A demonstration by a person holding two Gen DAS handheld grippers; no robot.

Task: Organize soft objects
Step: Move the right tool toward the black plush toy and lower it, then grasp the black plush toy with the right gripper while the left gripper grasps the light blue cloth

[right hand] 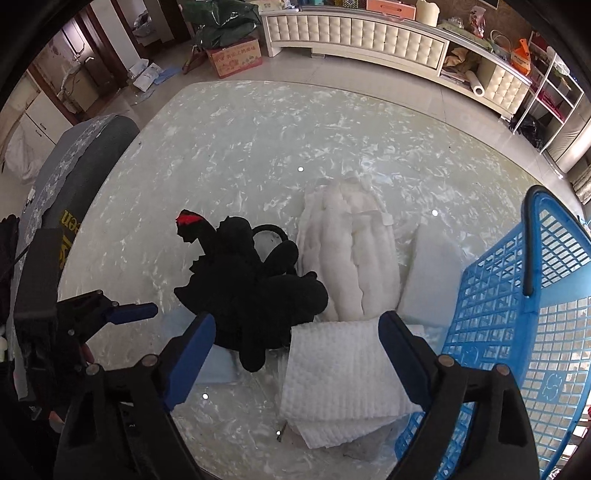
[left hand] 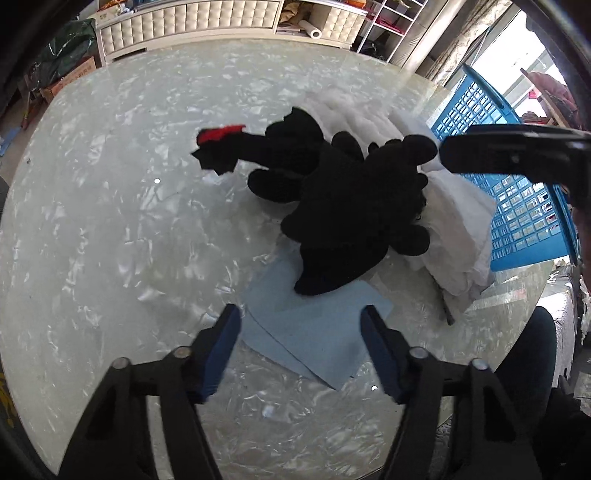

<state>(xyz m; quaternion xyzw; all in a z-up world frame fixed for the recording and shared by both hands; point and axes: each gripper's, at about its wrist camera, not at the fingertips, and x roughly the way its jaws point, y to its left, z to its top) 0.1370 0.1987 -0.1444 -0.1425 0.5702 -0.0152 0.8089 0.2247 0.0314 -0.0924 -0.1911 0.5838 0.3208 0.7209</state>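
Note:
A black plush dragon (left hand: 343, 206) with a red tail tip lies on the marble table (left hand: 110, 221), partly on a light blue cloth (left hand: 314, 332). It also shows in the right wrist view (right hand: 251, 288). White padded fabric (right hand: 347, 251) and a folded white textured cloth (right hand: 340, 373) lie beside it. My left gripper (left hand: 301, 325) is open and empty, just short of the blue cloth. My right gripper (right hand: 297, 332) is open and empty, above the white cloth and the plush's edge.
A blue plastic lattice basket (right hand: 517, 314) stands at the table's right; it also shows in the left wrist view (left hand: 509, 184). A white foam block (right hand: 432, 273) leans near it. A chair back (right hand: 74, 166) is at left. Shelves and a cabinet (right hand: 369, 33) line the far wall.

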